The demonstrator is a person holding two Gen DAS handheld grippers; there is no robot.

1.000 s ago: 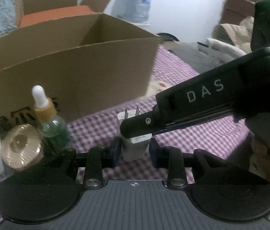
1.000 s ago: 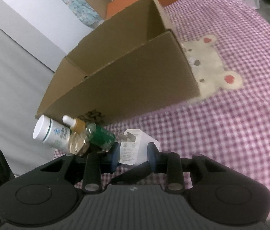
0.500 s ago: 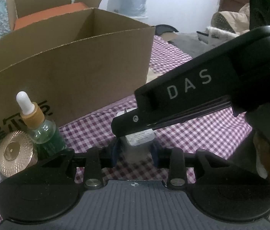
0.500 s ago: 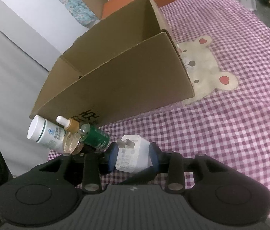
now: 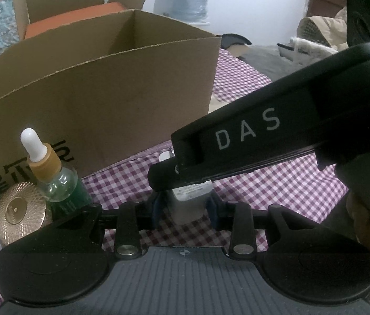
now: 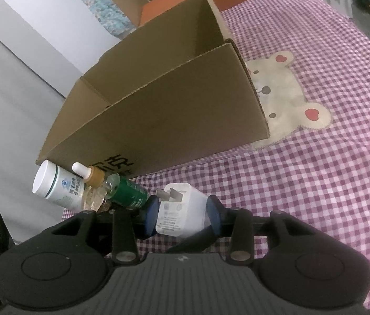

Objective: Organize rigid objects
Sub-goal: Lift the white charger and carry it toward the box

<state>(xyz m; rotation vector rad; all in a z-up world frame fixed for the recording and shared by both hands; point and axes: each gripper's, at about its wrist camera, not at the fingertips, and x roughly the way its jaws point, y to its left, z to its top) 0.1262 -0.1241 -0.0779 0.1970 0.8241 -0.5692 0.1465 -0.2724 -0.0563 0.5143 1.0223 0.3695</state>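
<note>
Though half-hidden, charger (image 5: 190, 201) (perhaps pinched)

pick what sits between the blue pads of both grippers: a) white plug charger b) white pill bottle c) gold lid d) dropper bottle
a: the white plug charger stands between the right gripper pads, and the left gripper flanks it too; the dropper bottle stands off to the side.

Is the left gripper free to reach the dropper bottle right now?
Probably not yet: the left gripper has the white charger between its fingers. The dropper bottle stands just beside it, with nothing between them.
</note>
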